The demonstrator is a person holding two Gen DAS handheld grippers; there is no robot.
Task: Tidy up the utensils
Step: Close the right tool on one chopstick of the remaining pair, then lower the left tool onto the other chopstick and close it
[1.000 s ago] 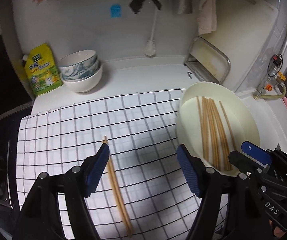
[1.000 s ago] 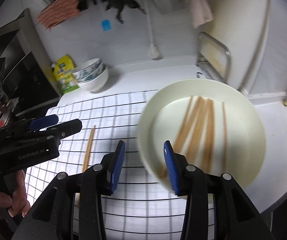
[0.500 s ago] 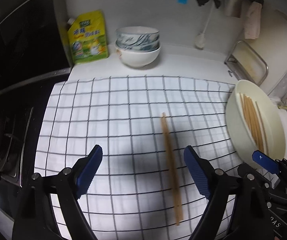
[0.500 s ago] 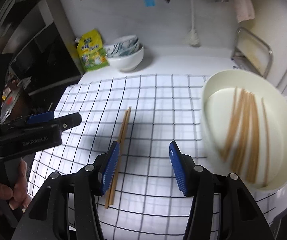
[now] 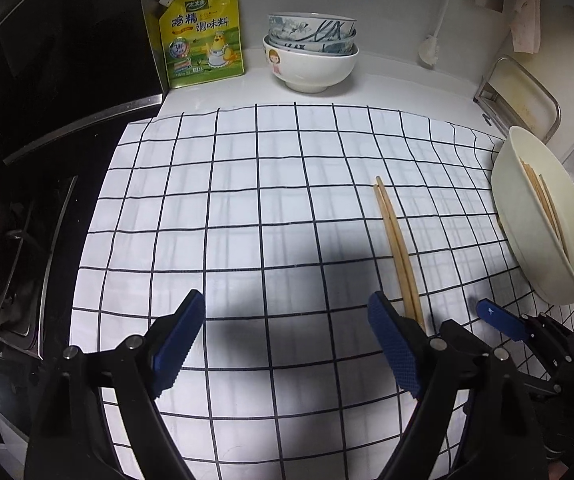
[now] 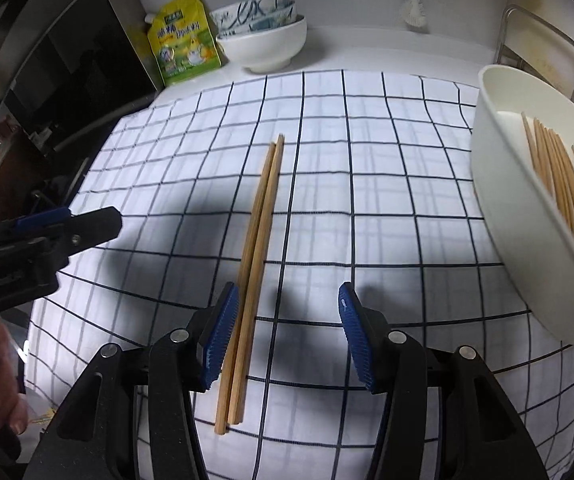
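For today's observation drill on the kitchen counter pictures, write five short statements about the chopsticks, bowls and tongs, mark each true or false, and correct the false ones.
1. A pair of chopsticks lies on the checked cloth. True.
2. The right tongs are shut on that pair. False: they are open, the pair lying beside the left pad.
3. The cream basin holds more chopsticks. True.
4. The left tongs hold a spoon. False: they are open and empty.
5. The yellow pouch lies in the stacked bowls. False: it stands beside them.
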